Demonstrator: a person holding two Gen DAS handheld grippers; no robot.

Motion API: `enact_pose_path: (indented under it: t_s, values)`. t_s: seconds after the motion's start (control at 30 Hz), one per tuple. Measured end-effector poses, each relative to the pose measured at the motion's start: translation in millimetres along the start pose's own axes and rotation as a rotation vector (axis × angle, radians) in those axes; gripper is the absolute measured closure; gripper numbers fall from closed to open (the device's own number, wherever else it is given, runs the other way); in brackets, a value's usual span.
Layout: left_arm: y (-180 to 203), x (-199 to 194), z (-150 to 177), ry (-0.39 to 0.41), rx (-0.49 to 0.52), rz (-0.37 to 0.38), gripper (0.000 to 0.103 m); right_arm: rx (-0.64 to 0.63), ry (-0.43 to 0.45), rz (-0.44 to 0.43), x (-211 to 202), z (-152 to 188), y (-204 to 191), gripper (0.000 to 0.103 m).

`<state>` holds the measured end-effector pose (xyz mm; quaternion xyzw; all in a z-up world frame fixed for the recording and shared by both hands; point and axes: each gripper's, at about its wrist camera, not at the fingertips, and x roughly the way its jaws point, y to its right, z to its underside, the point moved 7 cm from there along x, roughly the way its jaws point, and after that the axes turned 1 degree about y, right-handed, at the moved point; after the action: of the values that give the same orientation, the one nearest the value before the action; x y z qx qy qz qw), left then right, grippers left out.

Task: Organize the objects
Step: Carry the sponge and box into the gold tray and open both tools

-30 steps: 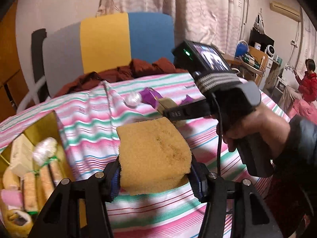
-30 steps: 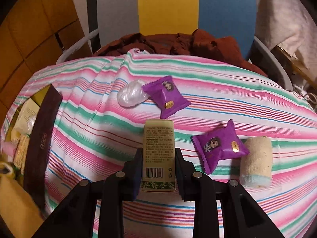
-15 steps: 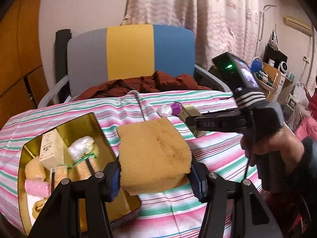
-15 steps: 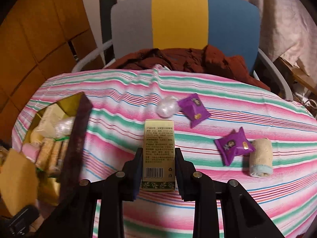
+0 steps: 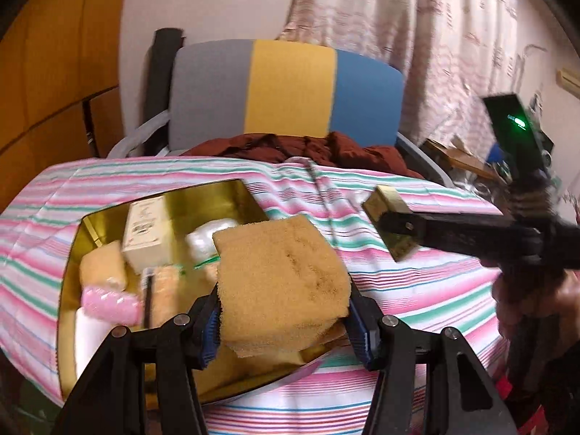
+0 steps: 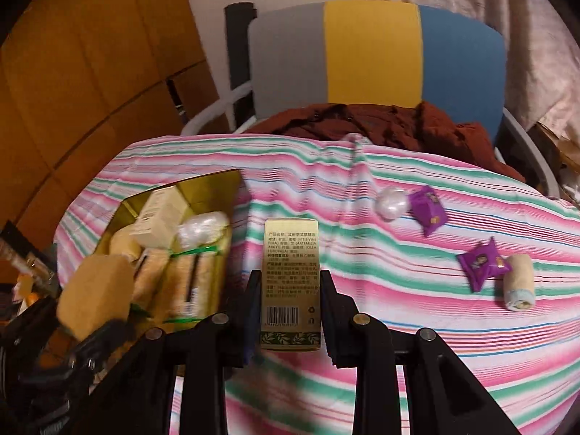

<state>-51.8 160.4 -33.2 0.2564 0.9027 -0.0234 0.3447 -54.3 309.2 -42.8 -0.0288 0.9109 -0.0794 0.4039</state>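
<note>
My left gripper (image 5: 284, 322) is shut on a tan sponge block (image 5: 282, 282), held over the near right corner of a gold tin box (image 5: 235, 195). The box holds a cream carton (image 5: 145, 228), a pink roll (image 5: 108, 304), wrapped rolls and a clear packet. My right gripper (image 6: 290, 308) is shut on a gold carton with printed text and a barcode (image 6: 291, 275), held above the striped cloth just right of the box (image 6: 217, 181). In the left wrist view the right gripper (image 5: 391, 224) comes in from the right with that carton (image 5: 386, 203).
On the striped tablecloth (image 6: 398, 290) lie two purple sachets (image 6: 427, 210) (image 6: 480, 262), a clear round packet (image 6: 389, 203) and a small rolled towel (image 6: 518, 286). A grey, yellow and blue chair (image 6: 373, 58) with a brown garment (image 6: 398, 123) stands behind the table.
Both grippers have swung left toward the gold box. The sponge now hangs over the box's corner, and the gold carton has risen off the cloth and come beside the box.
</note>
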Motion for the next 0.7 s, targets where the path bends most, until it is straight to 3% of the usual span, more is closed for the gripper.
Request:
enact_pose_path:
  t_s: [0.4, 0.6, 0.7]
  values:
    - [-109.2, -16.1, -1.8, 0.02, -0.222, -0.112, 0.045, -0.073, -0.035, -0.09, 22.3, -1.0, -70.4, 0.073]
    - [-131.4, -7.5, -15.8, 0.028, -0.243, -0.124, 0.044, -0.087, -0.047, -0.101, 44.0, -18.6, -94.1, 0.073]
    - [-127.2, 3.2, -20.2, 0.006, -0.237, -0.097, 0.039, -0.077, -0.052, -0.075, 57.6, -27.1, -97.0, 0.072]
